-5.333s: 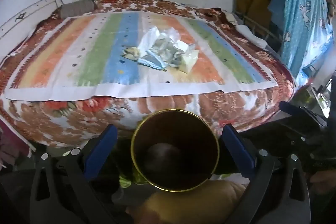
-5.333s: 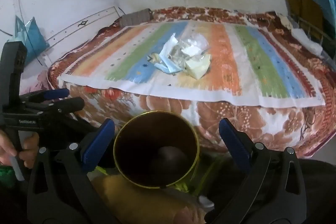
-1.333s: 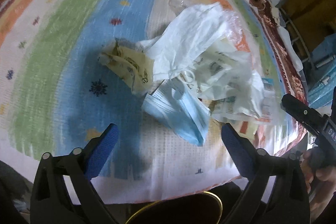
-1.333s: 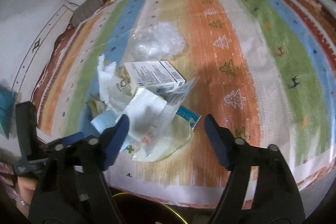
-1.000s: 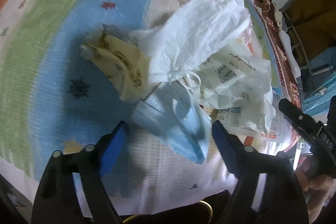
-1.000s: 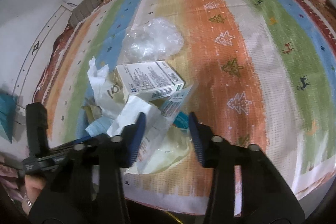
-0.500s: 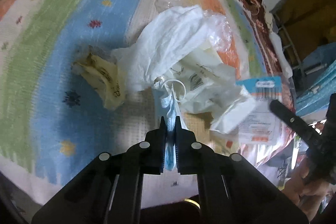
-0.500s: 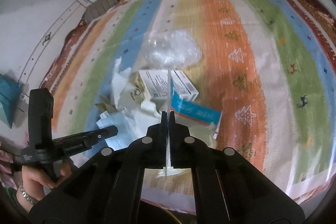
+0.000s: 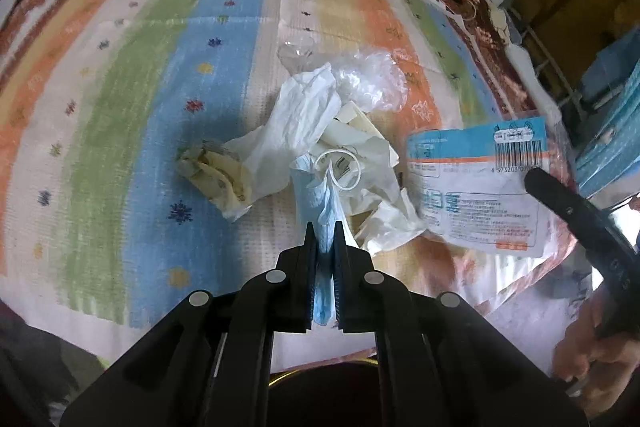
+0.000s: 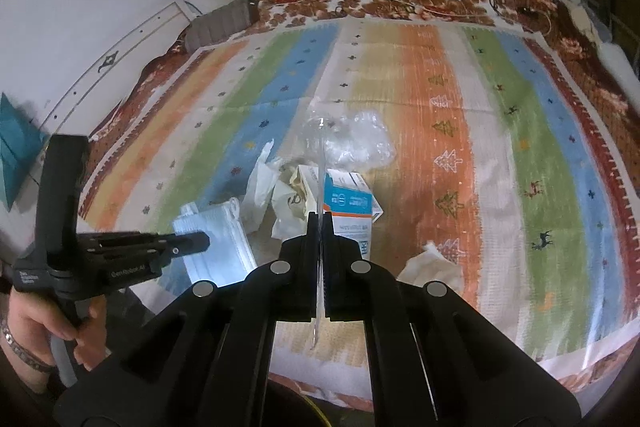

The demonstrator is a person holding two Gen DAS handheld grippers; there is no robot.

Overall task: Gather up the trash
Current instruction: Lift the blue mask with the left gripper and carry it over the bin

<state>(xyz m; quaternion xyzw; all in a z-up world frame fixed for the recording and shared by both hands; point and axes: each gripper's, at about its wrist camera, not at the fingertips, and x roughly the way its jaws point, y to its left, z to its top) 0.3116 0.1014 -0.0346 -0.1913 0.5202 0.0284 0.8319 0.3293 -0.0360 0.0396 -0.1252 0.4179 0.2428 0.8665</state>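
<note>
A pile of trash lies on the striped mat (image 9: 120, 75) on the bed. My left gripper (image 9: 324, 229) is shut on a blue face mask (image 9: 316, 195), which hangs lifted from the pile. My right gripper (image 10: 320, 223) is shut on a flat plastic wrapper (image 10: 320, 179), seen edge-on here. In the left wrist view that wrapper (image 9: 476, 187) shows blue and white print with a barcode. Left on the mat are a white tissue (image 9: 296, 123), a crumpled yellowish wrapper (image 9: 216, 175), clear plastic (image 9: 368, 79) and a small carton (image 10: 348, 203).
A dark bin with a gold rim (image 9: 320, 375) sits just below both grippers at the bed's near edge. Another tissue (image 10: 432, 263) lies right of the pile. A grey pillow (image 10: 220, 23) and the wall bound the far side; blue cloth (image 9: 608, 131) hangs at right.
Both grippers were open over the pile; the left closed on the mask, the right on the plastic wrapper. Both have since risen, pulling those pieces up off the mat.
</note>
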